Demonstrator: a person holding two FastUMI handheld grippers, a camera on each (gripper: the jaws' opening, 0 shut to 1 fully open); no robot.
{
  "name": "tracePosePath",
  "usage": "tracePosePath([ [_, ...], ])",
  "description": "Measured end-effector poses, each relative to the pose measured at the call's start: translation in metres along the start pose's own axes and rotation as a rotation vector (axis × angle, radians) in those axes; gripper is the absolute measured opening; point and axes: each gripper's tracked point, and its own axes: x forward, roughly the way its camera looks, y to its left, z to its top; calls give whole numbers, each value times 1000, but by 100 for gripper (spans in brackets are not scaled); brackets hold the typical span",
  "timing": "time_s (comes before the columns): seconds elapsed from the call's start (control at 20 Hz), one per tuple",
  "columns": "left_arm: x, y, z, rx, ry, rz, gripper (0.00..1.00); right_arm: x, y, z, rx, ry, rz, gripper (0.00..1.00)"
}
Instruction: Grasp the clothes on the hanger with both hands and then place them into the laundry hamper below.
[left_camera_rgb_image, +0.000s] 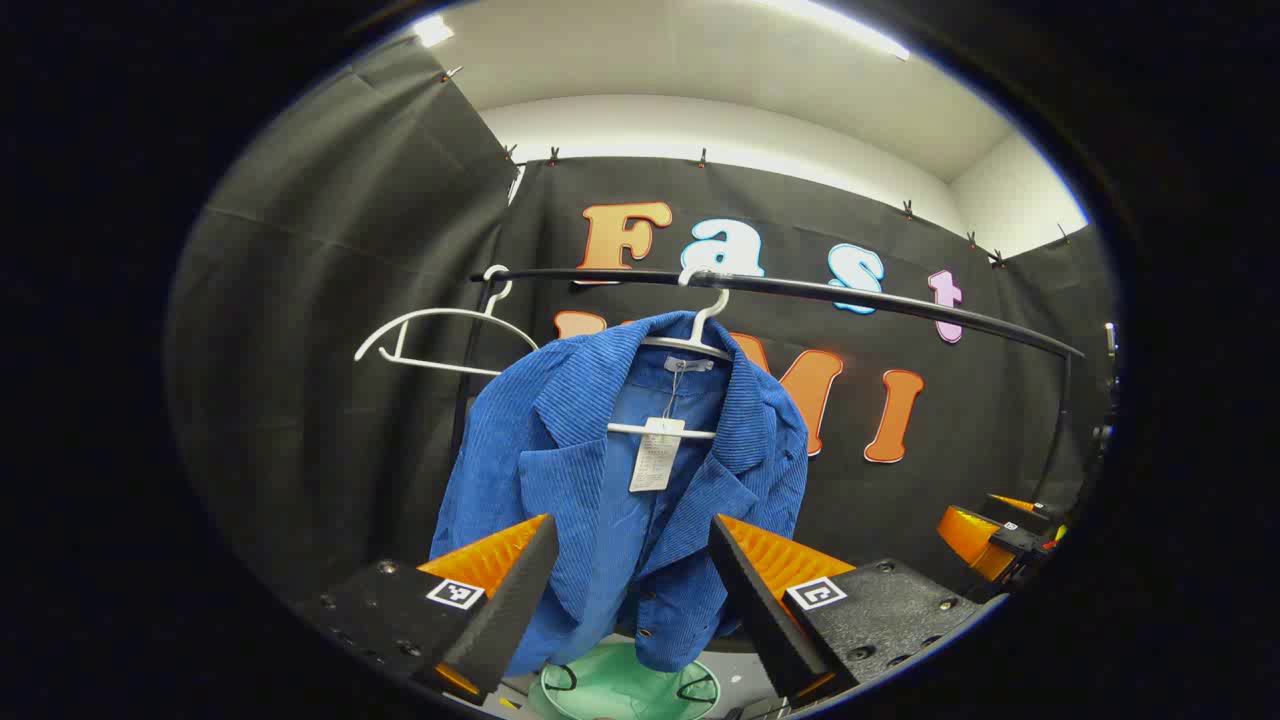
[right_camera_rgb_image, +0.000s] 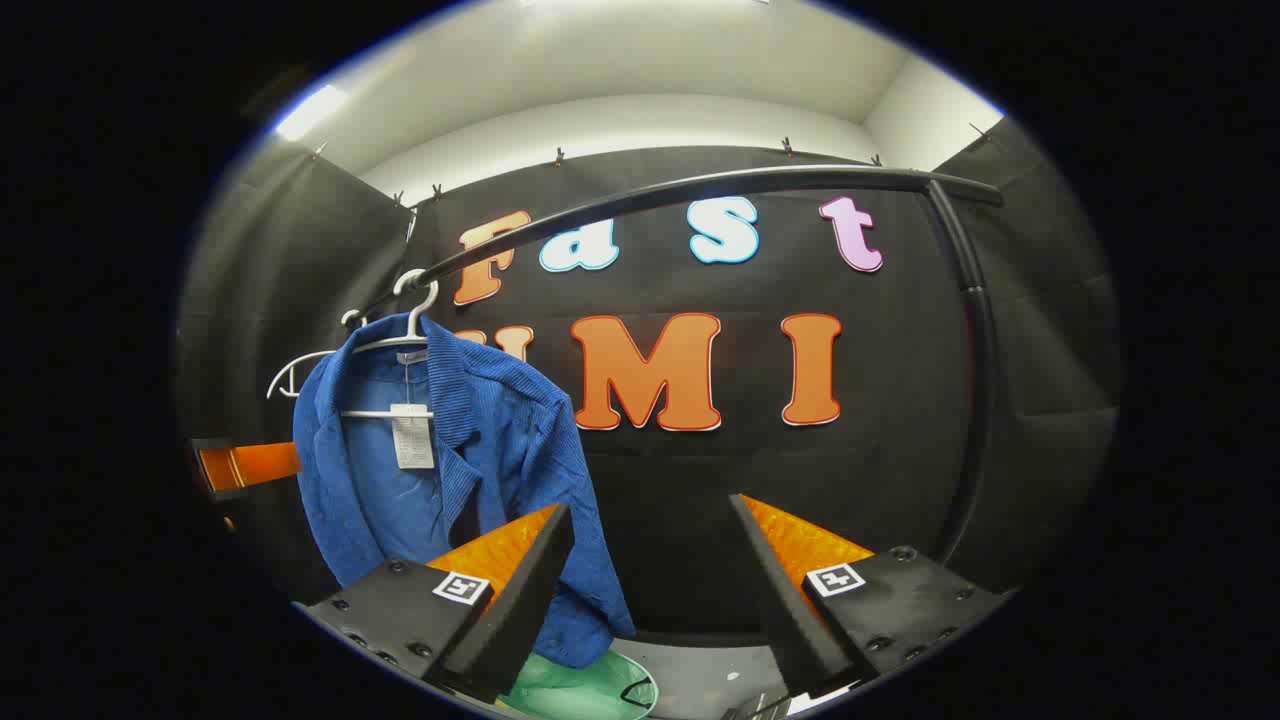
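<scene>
A blue corduroy jacket (left_camera_rgb_image: 610, 480) with a paper tag hangs on a white hanger (left_camera_rgb_image: 700, 330) from the black rail (left_camera_rgb_image: 850, 295). My left gripper (left_camera_rgb_image: 632, 575) is open, its fingers framing the jacket's lower front without touching it. Under the jacket stands the pale green hamper (left_camera_rgb_image: 625, 685). In the right gripper view the jacket (right_camera_rgb_image: 450, 470) hangs to the left on its hanger (right_camera_rgb_image: 400, 335), and my right gripper (right_camera_rgb_image: 650, 560) is open with nothing between its fingers, just right of the jacket's hem. The hamper (right_camera_rgb_image: 580, 690) shows below. The right gripper also appears far right in the left gripper view (left_camera_rgb_image: 1000, 535).
An empty white hanger (left_camera_rgb_image: 430, 335) hangs on the rail left of the jacket. The rail's upright post (right_camera_rgb_image: 975, 400) stands at the right. The other gripper (right_camera_rgb_image: 245, 465) pokes in at the left edge of the right gripper view. Grey floor lies beside the hamper.
</scene>
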Motion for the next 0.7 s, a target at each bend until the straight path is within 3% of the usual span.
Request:
tracePosePath([
  [0.05, 3, 1, 0, -1, 1, -4, 92, 1, 0, 2, 1, -4, -10, 94],
  [0.1, 5, 3, 1, -2, 6, -9, 92, 2, 1, 2, 3, -5, -21, 94],
  [0.15, 6, 4, 1, -1, 11, -18, 92, 2, 3, 2, 6, -4, -31, 100],
  [0.2, 8, 6, 3, 0, 9, -27, 95, 2, 6, 4, 8, -7, -40, 100],
  [0.25, 11, 9, 5, 1, 6, -38, 92, 2, 9, 5, 8, -12, -50, 100],
  [0.3, 14, 11, 6, 5, 7, -46, 92, 1, 12, 5, 6, -16, -61, 94],
  [0.35, 16, 14, 4, 9, 14, -50, 95, 1, 14, 5, 5, -19, -74, 94],
  [0.4, 19, 18, 5, 8, 16, -60, 92, 1, 18, 4, 6, -20, -85, 100],
  [0.7, 31, 30, 1, -14, 29, -133, 95, 3, 38, -3, 13, -24, -140, 100],
])
